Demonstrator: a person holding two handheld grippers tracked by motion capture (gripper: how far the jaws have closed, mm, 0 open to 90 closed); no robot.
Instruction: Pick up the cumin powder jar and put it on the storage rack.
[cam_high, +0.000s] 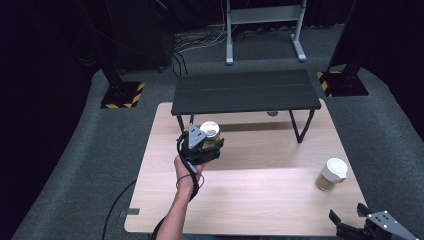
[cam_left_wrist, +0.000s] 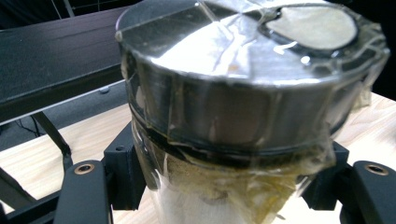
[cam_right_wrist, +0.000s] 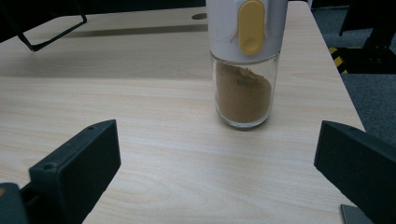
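Near the front edge of the black shelf that stands on the pale wooden table, we hold our left gripper lifted over the tabletop, its jaws clamped on a jar with a silvery lid. From the high view the jar sits upright in the grip, its round lid facing the camera, just in front of the shelf's left legs. Along the left gripper's own view, the jar is seen close up: a metal lid wrapped in clear tape or film, a round pale patch on its top, and below it a glass body with yellowish contents, pinched between the two black pads at its sides. We cannot tell from these views whether the jar's base touches the table. At the table's near right corner, we keep our right gripper low, with its jaws spread wide and nothing between them. Ahead of it, well apart from the held jar, a spice bottle stands upright on the wood. In the right gripper view this bottle shows a white cap with a yellow button and brown powder filling the glass part.
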